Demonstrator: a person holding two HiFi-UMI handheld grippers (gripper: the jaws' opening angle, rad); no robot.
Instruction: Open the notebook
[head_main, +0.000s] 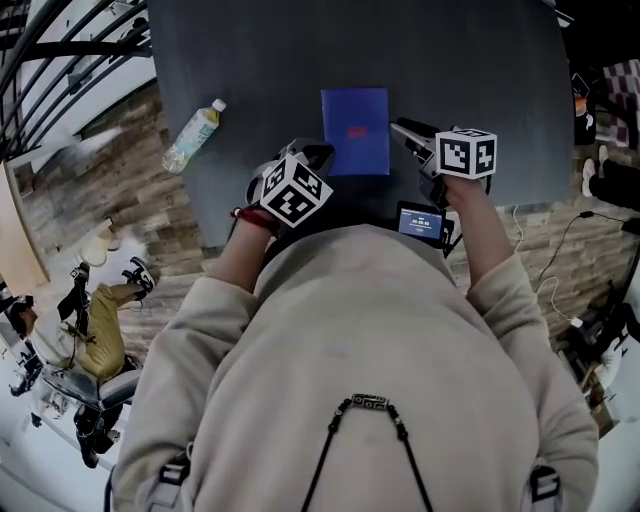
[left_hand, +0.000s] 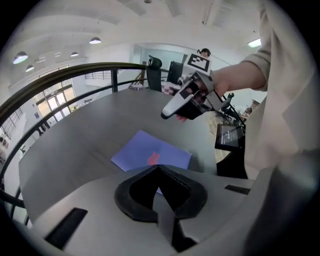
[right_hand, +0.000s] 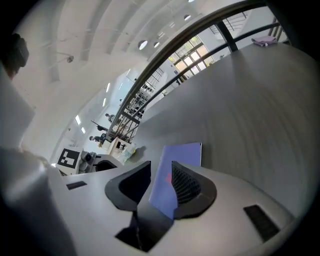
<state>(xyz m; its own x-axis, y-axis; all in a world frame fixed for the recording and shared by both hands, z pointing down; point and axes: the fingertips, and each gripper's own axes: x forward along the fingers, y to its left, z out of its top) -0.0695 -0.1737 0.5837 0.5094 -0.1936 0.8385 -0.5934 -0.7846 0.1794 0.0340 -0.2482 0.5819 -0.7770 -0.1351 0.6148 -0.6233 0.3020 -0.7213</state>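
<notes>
Notebook (head_main: 355, 130): a blue book with a small red mark on its cover is seen lying flat and closed on the tabletop (head_main: 250, 60), close to the near edge and about midway along it.

Left gripper (left_hand: 159, 169): it is held just beside the near left corner of the notebook, tilted downward. Its own view shows the two dark jaws brought together at their tips, with nothing caught between them. Contact with the notebook cannot be made out.

Right gripper (right_hand: 161, 167): it is held just beside the right edge of the notebook, pointed toward it. The jaws are parted to a moderate gap; the blue cover is seen through that gap, but it is not pressed by the pads.

Marker cubes: one is carried on each gripper, and both are seen at the near edge of the tabletop.

Bottle (head_main: 195, 135): a pale plastic bottle with a white cap is laid on its side toward the left edge of the tabletop, well apart from the notebook.

Small screen (head_main: 420, 222): it is seen lit below the right hand, at the near edge of the tabletop.

Railing (left_hand: 75, 75): a dark curved rail is seen beyond the far edge of the tabletop.
</notes>
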